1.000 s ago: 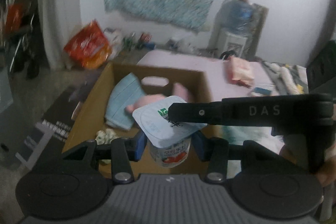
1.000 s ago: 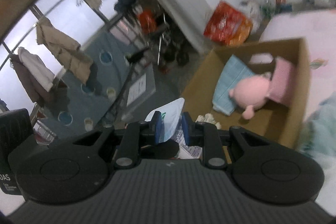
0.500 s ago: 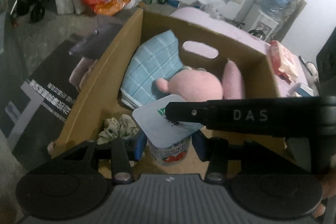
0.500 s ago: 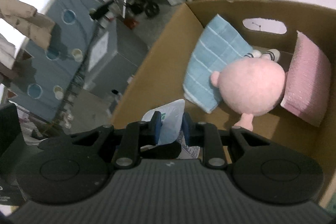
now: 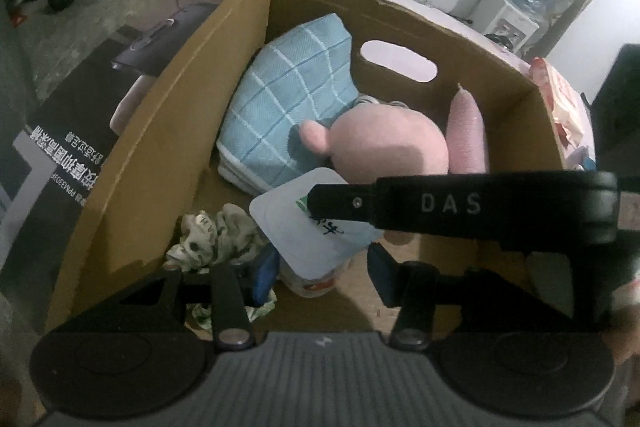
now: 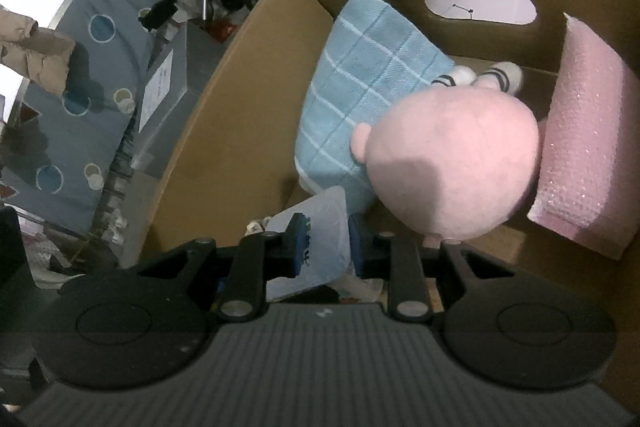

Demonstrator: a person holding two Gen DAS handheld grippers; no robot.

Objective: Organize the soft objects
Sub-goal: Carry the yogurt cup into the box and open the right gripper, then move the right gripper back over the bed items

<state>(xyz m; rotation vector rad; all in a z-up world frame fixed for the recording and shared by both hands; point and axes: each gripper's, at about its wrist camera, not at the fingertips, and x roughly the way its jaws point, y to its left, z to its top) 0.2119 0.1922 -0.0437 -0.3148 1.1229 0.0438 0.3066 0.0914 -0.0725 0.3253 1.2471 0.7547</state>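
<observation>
Open brown cardboard box [image 5: 172, 131] with an oval handle cutout in its far wall holds all items. Light-blue checked folded cloth [image 5: 288, 115] leans against the left wall. Round pink plush toy [image 6: 452, 163] lies mid-box, overlapping the cloth; its white striped feet point toward the far wall. Pink textured sponge-like pad [image 6: 588, 155] stands on edge at right, against the plush. Crumpled pale patterned fabric scrap [image 5: 216, 235] lies on the floor at near left. White foil-lidded yogurt cup [image 5: 308, 251] sits near centre, tilted.
</observation>
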